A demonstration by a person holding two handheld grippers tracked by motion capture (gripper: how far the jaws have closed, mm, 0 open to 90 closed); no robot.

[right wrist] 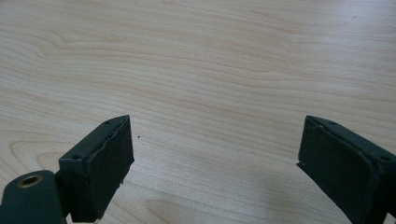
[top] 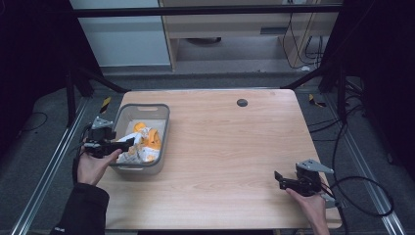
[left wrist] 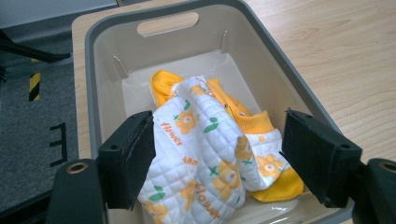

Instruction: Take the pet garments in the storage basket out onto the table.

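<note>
Clothes (left wrist: 205,154), a quilted white piece printed with orange flowers and a plain orange one under it, lie bunched inside the grey plastic bin (top: 161,128) at the left side of the wooden table (top: 230,147). Over the bin's near end the left gripper (left wrist: 217,161) hangs with its jaws spread wide on either side of the quilted cloth, one pad touching it or nearly so, without pinching it. Well apart, near the table's front right corner, the right gripper (right wrist: 215,163) is held low over bare wood, jaws also wide and empty.
</note>
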